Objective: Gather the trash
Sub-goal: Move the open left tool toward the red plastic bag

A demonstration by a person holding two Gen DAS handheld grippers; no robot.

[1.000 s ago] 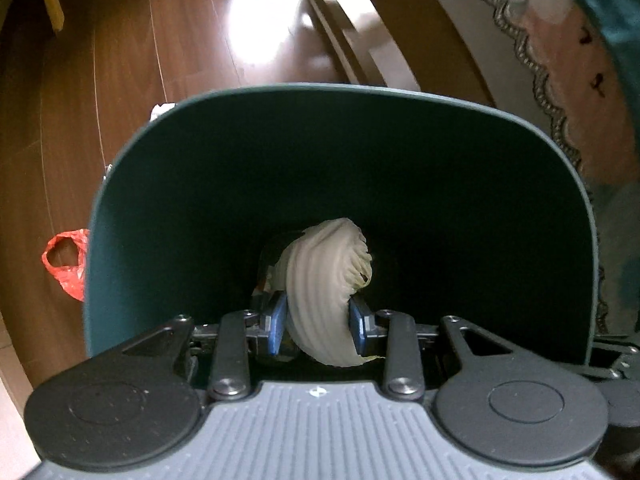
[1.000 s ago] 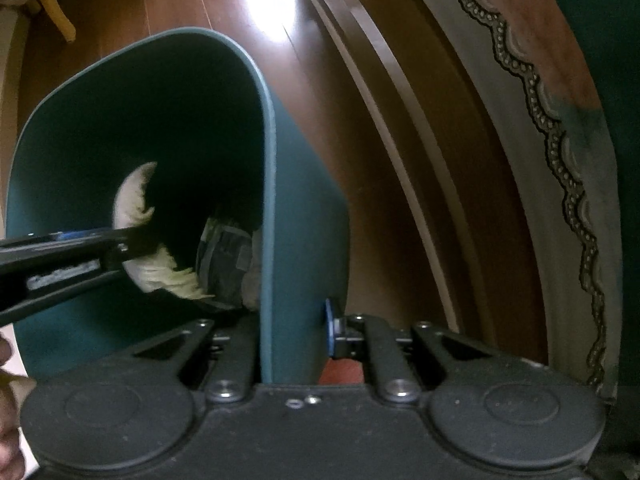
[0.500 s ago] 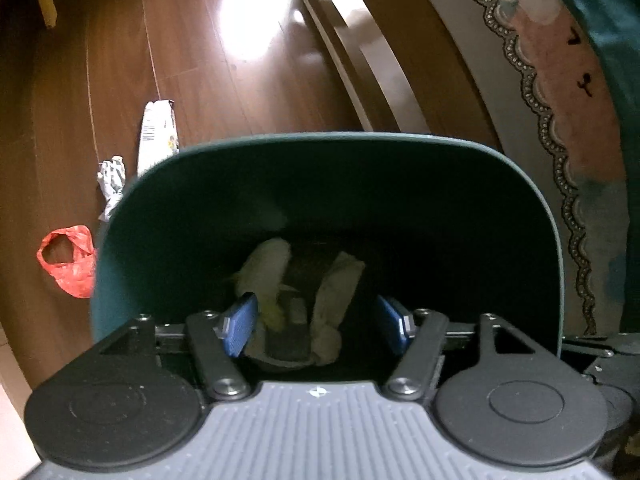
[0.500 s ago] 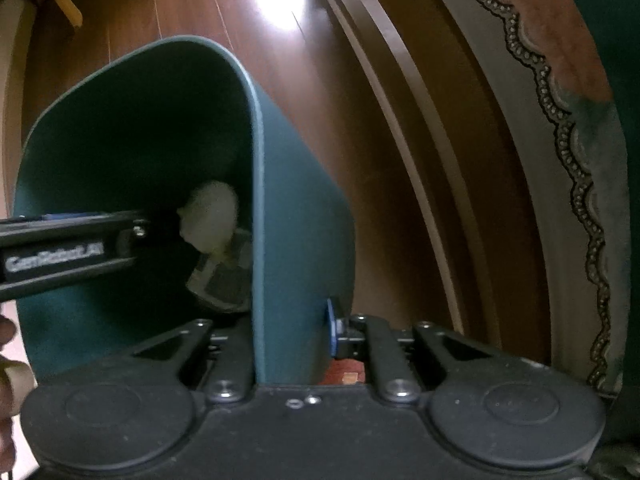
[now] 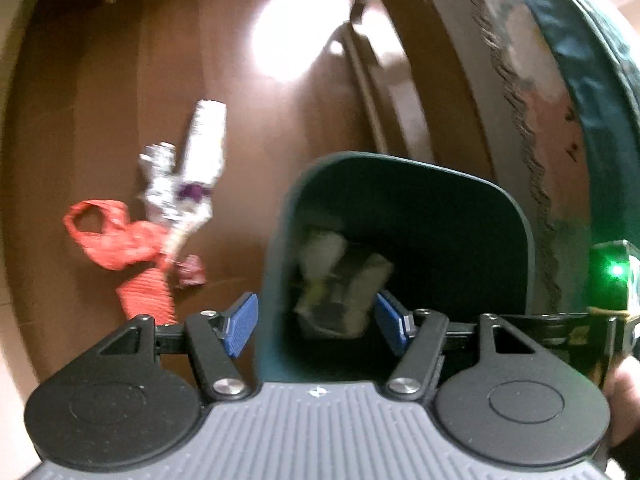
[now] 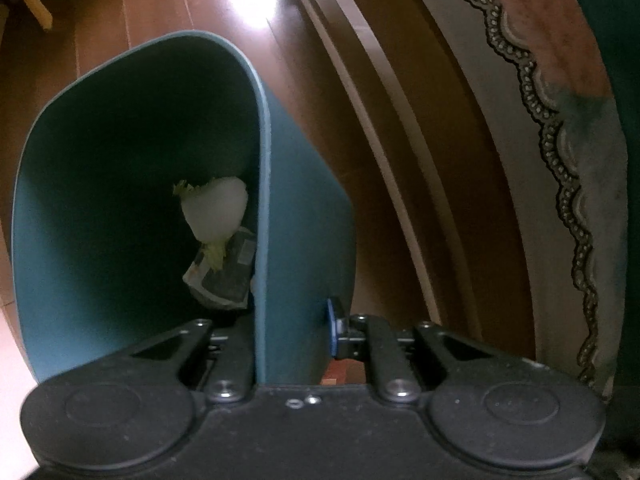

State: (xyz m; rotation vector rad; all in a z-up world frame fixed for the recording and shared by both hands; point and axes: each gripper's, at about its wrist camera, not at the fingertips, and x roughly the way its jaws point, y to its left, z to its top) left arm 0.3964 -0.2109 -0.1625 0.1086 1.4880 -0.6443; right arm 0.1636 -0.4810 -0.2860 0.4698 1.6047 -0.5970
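A dark teal bin (image 5: 400,160) stands on the wooden floor. My left gripper (image 5: 318,326) hangs open above its left rim, with nothing between the blue pads. Inside the bin lie a white crumpled piece (image 6: 216,212) and a dark printed wrapper (image 6: 224,280). My right gripper (image 6: 292,332) is shut on the bin's right wall (image 6: 304,240), one finger inside and one outside. On the floor left of the bin lie a red plastic bag (image 5: 116,240), a white wrapper (image 5: 204,140), crumpled foil (image 5: 160,164) and a small purplish scrap (image 5: 192,274).
A rug with a scalloped border (image 6: 560,140) and a curved wooden furniture base (image 6: 400,160) run along the right side. A yellow chair leg (image 6: 36,12) stands at the far left. The right gripper's body with a green light (image 5: 616,270) and a hand (image 5: 624,392) show at the right edge.
My left gripper let go of the white crumpled piece, which dropped into the bin. It then opened, rose and shifted left, bringing the floor trash into view. The right gripper's grip held.
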